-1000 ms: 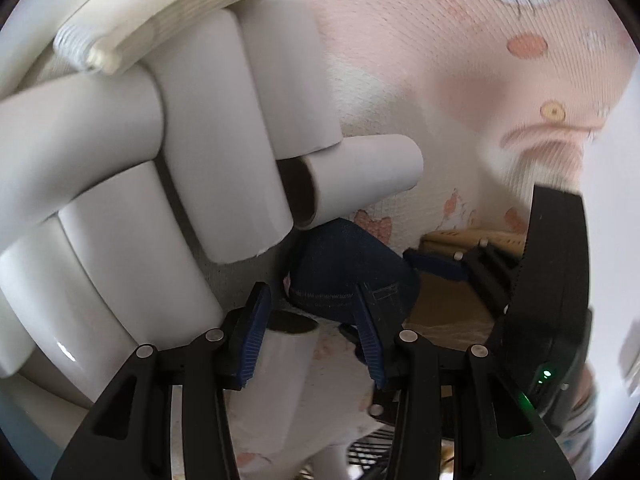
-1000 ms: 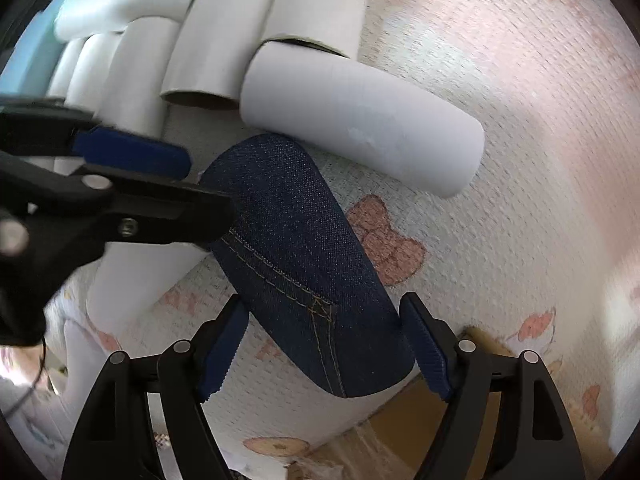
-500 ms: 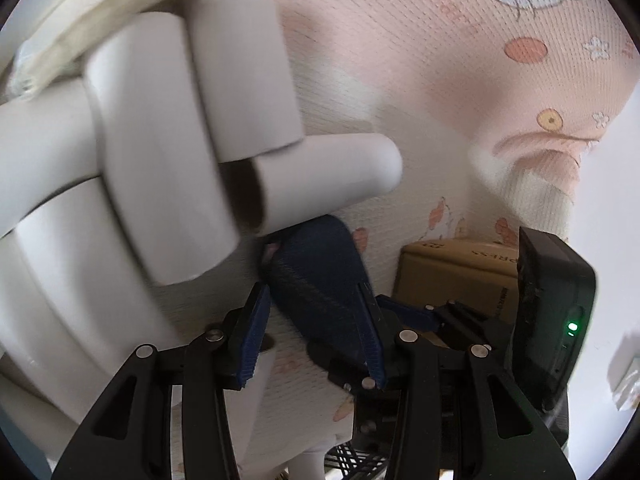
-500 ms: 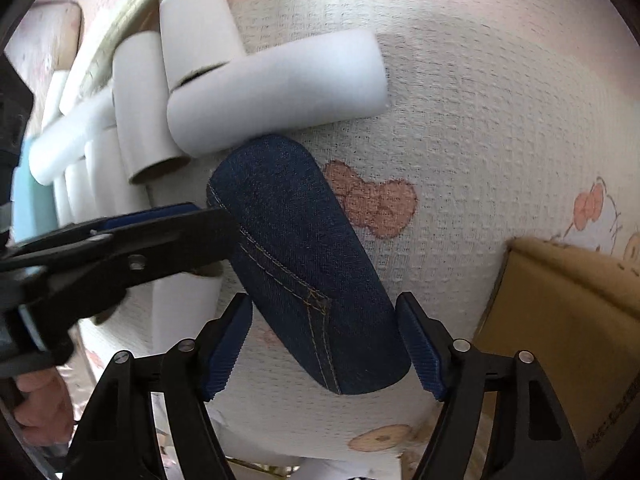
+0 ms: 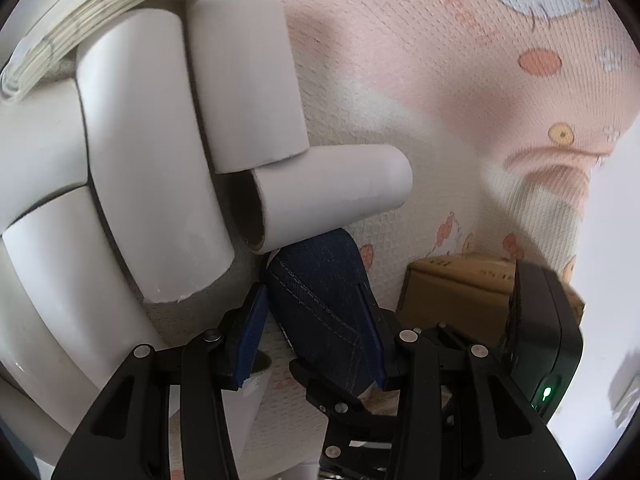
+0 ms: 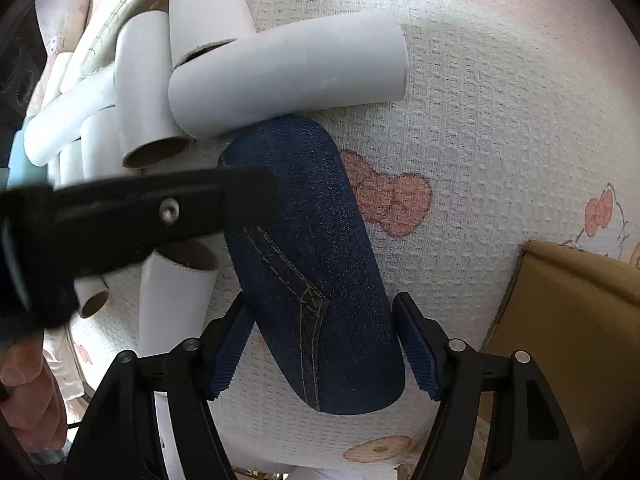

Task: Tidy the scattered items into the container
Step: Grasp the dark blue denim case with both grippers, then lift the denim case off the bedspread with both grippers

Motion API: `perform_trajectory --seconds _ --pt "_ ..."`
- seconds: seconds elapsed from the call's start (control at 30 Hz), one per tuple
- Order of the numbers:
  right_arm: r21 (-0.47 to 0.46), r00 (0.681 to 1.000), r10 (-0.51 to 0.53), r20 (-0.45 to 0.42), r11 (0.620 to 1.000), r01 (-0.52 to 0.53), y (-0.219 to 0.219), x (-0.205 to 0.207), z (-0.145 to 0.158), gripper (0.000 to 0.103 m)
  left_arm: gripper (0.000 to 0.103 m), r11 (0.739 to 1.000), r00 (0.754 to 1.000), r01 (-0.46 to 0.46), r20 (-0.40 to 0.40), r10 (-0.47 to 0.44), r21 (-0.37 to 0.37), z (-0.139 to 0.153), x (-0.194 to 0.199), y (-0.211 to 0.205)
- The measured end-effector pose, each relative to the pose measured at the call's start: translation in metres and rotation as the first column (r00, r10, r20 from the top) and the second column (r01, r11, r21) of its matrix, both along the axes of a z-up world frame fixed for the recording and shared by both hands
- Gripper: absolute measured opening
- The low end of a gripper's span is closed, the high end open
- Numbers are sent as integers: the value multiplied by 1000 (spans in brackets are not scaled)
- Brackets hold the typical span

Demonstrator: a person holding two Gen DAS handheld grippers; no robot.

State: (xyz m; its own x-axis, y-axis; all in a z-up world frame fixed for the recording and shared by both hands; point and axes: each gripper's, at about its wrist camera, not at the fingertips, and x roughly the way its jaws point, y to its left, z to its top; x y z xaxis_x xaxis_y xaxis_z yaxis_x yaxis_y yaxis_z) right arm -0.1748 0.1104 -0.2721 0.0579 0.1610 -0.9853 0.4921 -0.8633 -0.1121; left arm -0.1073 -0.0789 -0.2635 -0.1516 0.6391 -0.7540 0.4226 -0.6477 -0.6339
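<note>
One denim case [image 6: 312,260], about nine white tubes [image 6: 280,72]; right gripper [image 6: 320,308] astride, narrowing, clear; left gripper [image 5: 312,296]: hold unclear.

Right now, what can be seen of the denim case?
The denim case is a dark blue, rounded oblong with tan stitched seams, lying flat on the printed cloth. One end meets a white tube. The left gripper straddles that end, the right gripper the other; its pads stand clear.
</note>
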Motion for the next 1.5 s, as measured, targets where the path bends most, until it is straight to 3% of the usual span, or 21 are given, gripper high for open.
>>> perform_trajectory --seconds 0.13,0.27,0.37,0.47,0.63,0.87,1.1,1.3,1.5 --pt "-19 999 28 -33 999 -28 1 4 7 68 47 1000 1000 11 -9 -11 -10 4 0 5" --pt "-78 999 -51 -16 996 49 8 9 20 65 47 998 998 59 -21 -60 -37 11 2 12" --pt "-94 995 -74 -69 993 68 12 16 26 65 47 996 997 81 -2 -82 -32 4 3 18" --pt "-98 994 -67 -81 993 59 15 22 18 64 47 996 996 88 24 -87 -20 -2 1 20" --pt "-135 987 -134 -91 983 121 28 29 7 65 51 990 991 136 1 -136 -33 -6 -1 28" --pt "-126 972 59 -227 988 -89 33 56 13 65 51 995 996 88 11 -89 41 -14 5 24" --pt "-168 971 67 -229 980 -108 42 55 6 65 51 995 994 102 -35 -102 2 -9 9 27" --pt "-122 947 197 -255 965 -234 32 57 2 63 51 993 993 112 -46 -113 -29 -6 8 30" --pt "-125 943 234 -236 955 -269 31 51 3 60 50 993 992 109 -54 -112 -45 0 10 30"
